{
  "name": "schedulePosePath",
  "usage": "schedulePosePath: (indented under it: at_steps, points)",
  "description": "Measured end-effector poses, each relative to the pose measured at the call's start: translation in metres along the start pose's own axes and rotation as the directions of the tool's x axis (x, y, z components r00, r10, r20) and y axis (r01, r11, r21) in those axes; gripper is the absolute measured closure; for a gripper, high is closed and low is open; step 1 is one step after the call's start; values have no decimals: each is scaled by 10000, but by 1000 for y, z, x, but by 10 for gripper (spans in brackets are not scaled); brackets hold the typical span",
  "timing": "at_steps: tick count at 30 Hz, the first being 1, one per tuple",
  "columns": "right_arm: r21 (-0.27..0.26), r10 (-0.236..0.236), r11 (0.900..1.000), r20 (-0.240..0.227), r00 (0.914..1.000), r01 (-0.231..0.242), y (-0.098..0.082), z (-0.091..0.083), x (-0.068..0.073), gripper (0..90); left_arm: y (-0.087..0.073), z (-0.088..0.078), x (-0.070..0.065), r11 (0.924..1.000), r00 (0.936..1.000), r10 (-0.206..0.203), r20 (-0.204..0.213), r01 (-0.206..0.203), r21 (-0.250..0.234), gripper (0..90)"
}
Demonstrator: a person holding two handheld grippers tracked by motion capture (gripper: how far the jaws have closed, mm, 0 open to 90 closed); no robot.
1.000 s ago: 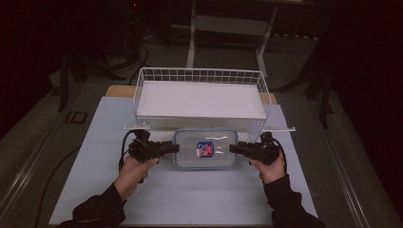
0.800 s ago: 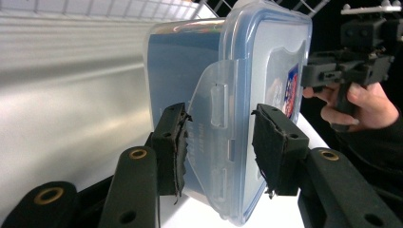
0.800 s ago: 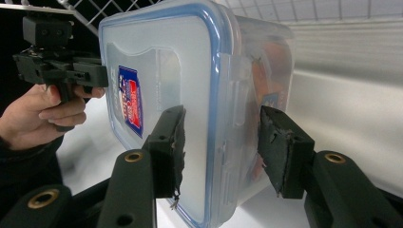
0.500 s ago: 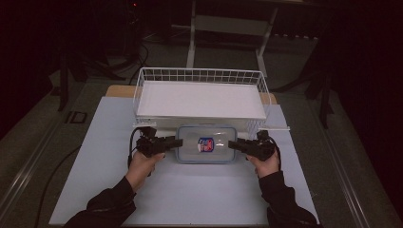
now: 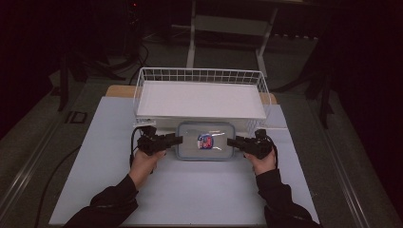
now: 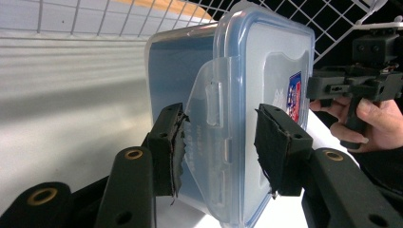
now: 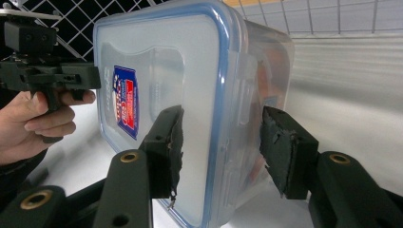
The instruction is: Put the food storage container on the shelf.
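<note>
A clear plastic container (image 5: 204, 147) with a blue-rimmed lid and a red-and-blue sticker lies level, low over the white table (image 5: 190, 190), just in front of the wire basket (image 5: 199, 76). I cannot tell whether it touches the table. My left gripper (image 5: 178, 139) grips its left end. In the left gripper view the jaws (image 6: 216, 147) straddle the side latch of the container (image 6: 180, 71), pads against lid and base. My right gripper (image 5: 231, 141) holds the opposite end, its jaws (image 7: 218, 152) closed across the container (image 7: 180, 61). Each gripper view also shows the other gripper beyond the box.
The white wire basket stands right behind the container, with a flat white board (image 5: 199, 99) lying in it. A strip of wooden tabletop (image 5: 119, 90) shows beside the basket. Dark floor, cables and stand legs surround the table.
Both hands have carried the container a little farther from the person, toward the basket, and lower. Both grips look the same.
</note>
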State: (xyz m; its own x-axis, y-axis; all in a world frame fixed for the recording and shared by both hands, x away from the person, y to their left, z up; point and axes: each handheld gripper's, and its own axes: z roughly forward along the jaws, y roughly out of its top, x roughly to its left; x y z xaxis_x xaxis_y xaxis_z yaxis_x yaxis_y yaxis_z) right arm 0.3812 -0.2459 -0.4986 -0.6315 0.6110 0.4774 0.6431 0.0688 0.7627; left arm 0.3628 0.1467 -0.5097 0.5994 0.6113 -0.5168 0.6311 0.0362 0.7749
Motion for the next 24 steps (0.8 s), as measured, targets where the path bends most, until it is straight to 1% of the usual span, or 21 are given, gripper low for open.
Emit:
schedulePosePath:
  at_steps: [3,5,8,9,11,12,14,15,17,20,21,23,24]
  points:
    - [-103,37,9999,-102,9999,-38,-3,2,-2,496,-1,1,3,9997,9999,-101,74,102,-210,528]
    - [-191,26,9998,-19,10000,-26,-4,2,-2,488,-2,3,2,9994,10000,-88,-40,86,-327,516]
    - [-276,36,9996,243,9997,-29,-5,5,-1,481,-5,8,3,9993,9995,-79,-302,68,-359,472]
    - [-314,-43,9995,389,9992,55,-5,6,1,515,-6,9,3,9992,9992,-96,-396,80,-396,459]
    - [-338,-154,9993,625,9979,175,-3,7,3,507,-8,10,4,9983,9988,-288,-397,267,-526,453]
    - [-364,-90,9993,646,9979,114,-3,8,3,505,-7,10,4,9984,9989,-173,-437,149,-553,452]
    - [-501,-168,9985,703,9974,203,-3,9,3,503,-6,10,4,9985,9983,-62,-584,30,-542,444]
    - [-540,-134,9984,779,9969,176,-3,9,4,503,-5,11,4,9983,9978,36,-663,-74,-570,440]
    - [-637,-299,9973,1037,9942,366,-3,9,6,497,-5,12,3,9976,9969,135,-779,-187,-661,430]
    - [-702,-467,9959,1466,9881,574,-2,11,10,487,-3,14,2,9960,9931,322,-1127,-413,-793,416]
    - [-709,-417,9961,1559,9869,533,-1,11,10,475,-2,15,1,9954,9912,358,-1277,-468,-835,413]
    - [-748,-257,9965,1597,9868,381,0,12,8,458,-1,16,1,9945,9878,436,-1496,-572,-878,410]
    - [-737,-101,9970,1593,9872,221,0,12,9,444,0,17,0,9945,9865,440,-1580,-583,-875,408]
